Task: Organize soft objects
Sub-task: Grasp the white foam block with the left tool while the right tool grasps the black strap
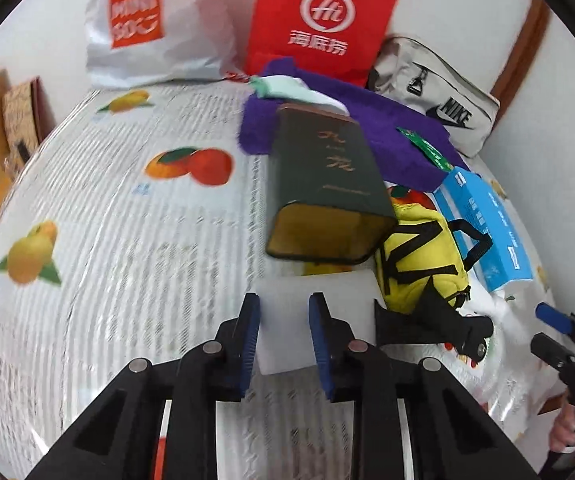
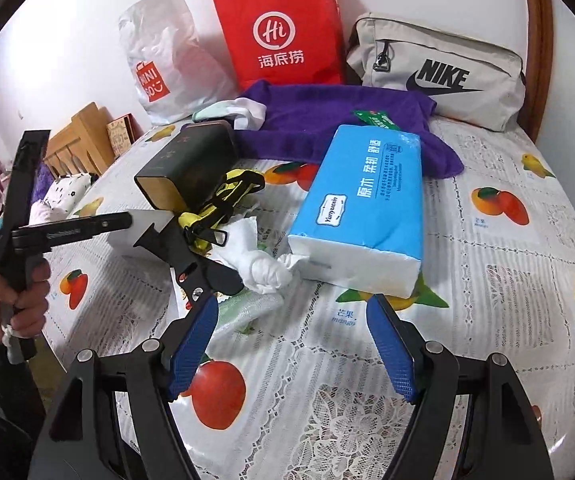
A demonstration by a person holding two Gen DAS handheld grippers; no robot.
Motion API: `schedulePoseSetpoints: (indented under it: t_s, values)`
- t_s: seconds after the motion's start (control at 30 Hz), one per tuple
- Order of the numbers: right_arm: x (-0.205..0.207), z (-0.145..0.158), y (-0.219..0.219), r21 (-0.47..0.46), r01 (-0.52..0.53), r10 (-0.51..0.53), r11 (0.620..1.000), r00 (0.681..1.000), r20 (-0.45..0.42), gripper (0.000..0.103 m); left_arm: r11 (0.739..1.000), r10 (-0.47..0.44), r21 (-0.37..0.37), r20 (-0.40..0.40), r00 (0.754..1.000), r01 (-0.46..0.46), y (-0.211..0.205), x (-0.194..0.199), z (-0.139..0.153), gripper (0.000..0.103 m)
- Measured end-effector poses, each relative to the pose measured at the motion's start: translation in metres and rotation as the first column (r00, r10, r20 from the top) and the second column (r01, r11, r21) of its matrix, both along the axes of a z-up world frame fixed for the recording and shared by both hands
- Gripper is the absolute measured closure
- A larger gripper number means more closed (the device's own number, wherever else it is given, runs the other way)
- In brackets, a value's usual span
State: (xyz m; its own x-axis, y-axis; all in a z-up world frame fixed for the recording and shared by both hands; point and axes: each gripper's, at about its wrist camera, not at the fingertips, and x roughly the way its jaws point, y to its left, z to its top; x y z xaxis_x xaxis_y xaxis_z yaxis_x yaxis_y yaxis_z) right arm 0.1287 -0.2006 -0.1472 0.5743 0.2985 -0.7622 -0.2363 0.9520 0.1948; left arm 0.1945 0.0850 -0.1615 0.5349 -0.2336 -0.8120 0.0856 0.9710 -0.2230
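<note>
- While your left tool (image 1: 283,334) pinches the white block (image 1: 315,312) at the desk's (image 2: 487,280) centre, its smooth, squashy faces could slip.
- It sits against the dark tin (image 1: 323,184) and yellow pouch (image 1: 419,256); nudging topples either.
- Your right tool (image 2: 291,344) hangs spread, empty, near the glossy tissue pack (image 2: 363,208).

Both wrist cameras look low and close across the surface (image 2: 487,240) toward the wall, sharing the red bag (image 1: 319,20) (image 2: 283,28).
</note>
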Motion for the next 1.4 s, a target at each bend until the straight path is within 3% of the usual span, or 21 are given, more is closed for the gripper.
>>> schedulePoseSetpoints:
  t_s: [0.13,0.2,0.27,0.3,0.53,0.63,0.73,0.87,1.03,1.2,1.4]
  values:
    - [0.0,-0.001,0.003,-0.004,-0.013,0.013,1.0,1.0,-0.002,0.027,1.0,-0.001,0.009,0.004,1.0,0.001,0.007,-0.008,0.001,0.076]
    - [-0.001,-0.002,0.005,-0.011,-0.018,0.018,1.0,1.0,-0.004,0.027,1.0,-0.007,-0.002,0.015,1.0,0.007,0.008,-0.014,0.003,0.065]
    - [-0.001,-0.002,0.006,-0.015,-0.024,0.024,1.0,1.0,-0.006,0.027,1.0,-0.022,-0.012,0.036,0.999,0.023,0.007,-0.021,0.005,0.022]
    - [-0.002,-0.003,0.006,-0.02,-0.023,0.023,1.0,1.0,-0.006,0.027,1.0,-0.029,-0.008,0.065,0.997,0.03,0.005,-0.025,0.008,0.019]
    - [-0.001,-0.006,0.009,-0.018,-0.026,0.025,1.0,0.999,-0.021,0.027,0.997,-0.027,0.076,0.061,0.998,0.022,-0.009,-0.024,0.005,0.018]
    - [-0.003,-0.005,0.008,-0.026,-0.029,0.029,0.999,1.0,-0.012,0.027,0.991,-0.104,0.091,0.102,0.989,0.095,-0.023,-0.036,0.015,0.018]
    - [-0.002,-0.006,0.006,-0.014,-0.02,0.02,1.0,1.0,-0.015,0.027,0.974,-0.163,0.18,0.129,0.978,0.138,-0.044,-0.042,0.02,0.018]
    - [-0.003,-0.005,0.009,-0.012,-0.03,0.03,0.999,1.0,-0.005,0.027,0.955,-0.157,0.272,0.109,0.982,0.122,-0.052,-0.037,0.013,0.018]
    - [-0.004,0.003,0.027,-0.005,-0.094,0.094,0.996,0.995,0.044,0.027,0.967,-0.114,0.237,0.093,0.989,0.089,-0.033,-0.042,0.009,0.018]
    - [0.007,0.006,0.067,-0.075,-0.197,0.204,0.978,0.974,0.1,0.027,0.974,-0.053,0.221,0.068,0.996,0.036,-0.014,-0.043,0.002,0.018]
    - [0.027,-0.012,0.102,-0.17,-0.271,0.288,0.947,0.954,0.084,0.042,0.992,0.005,0.128,0.046,0.999,-0.011,0.01,-0.042,-0.001,0.018]
